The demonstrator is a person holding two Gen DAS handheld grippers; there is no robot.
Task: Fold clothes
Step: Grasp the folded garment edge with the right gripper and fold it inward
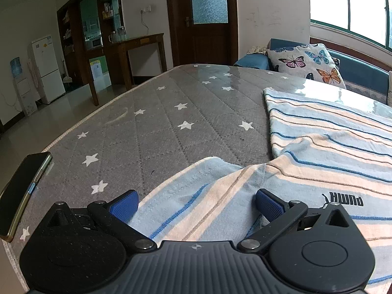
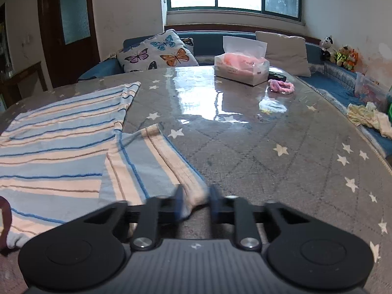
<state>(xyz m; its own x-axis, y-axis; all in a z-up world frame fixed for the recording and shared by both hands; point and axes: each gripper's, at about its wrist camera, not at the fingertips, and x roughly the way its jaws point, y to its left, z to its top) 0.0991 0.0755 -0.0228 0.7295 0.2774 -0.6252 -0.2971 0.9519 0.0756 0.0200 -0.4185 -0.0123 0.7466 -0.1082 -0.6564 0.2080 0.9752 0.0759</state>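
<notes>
1. Risk of a thin grip: right gripper (image 2: 195, 204) closed only on the very hem of the right sleeve (image 2: 156, 164), near the table's (image 2: 245, 147) front edge. Could slip free on lifting, since so little cloth sits between the pads.
2. Risk of a lopsided fold: left gripper (image 1: 195, 204) wide open over the left sleeve (image 1: 196, 191), blue pads (image 1: 123, 204) apart and, as far as can be judged, not pinching anything. Lifting one side alone would drag the striped shirt (image 2: 61, 132) askew.
3. Risk of sliding: table cover glossy toward the far edge, with window glare on it. Might let the whole shirt travel instead of folding if pulled sideways.
4. Risk to the phone (image 1: 24, 191): lying at the table's left front corner, partly over the edge, just beside the left gripper. Could be knocked off by a sweep outward.
5. Little danger to the tissue box (image 2: 241, 69) and pink hair band (image 2: 281, 85): both near the far edge, well apart from the shirt.
6. Jaws, right: nearly together, clamped on the sleeve hem; blurred, so exact depth of bite hard to tell.
7. Jaws, left: spread wide, sleeve cloth lying between and beneath them, nothing held.
8. Shirt: spread flat on the left half of the table, collar end toward the front edge, hem toward the far edge, both sleeves out to the sides.
</notes>
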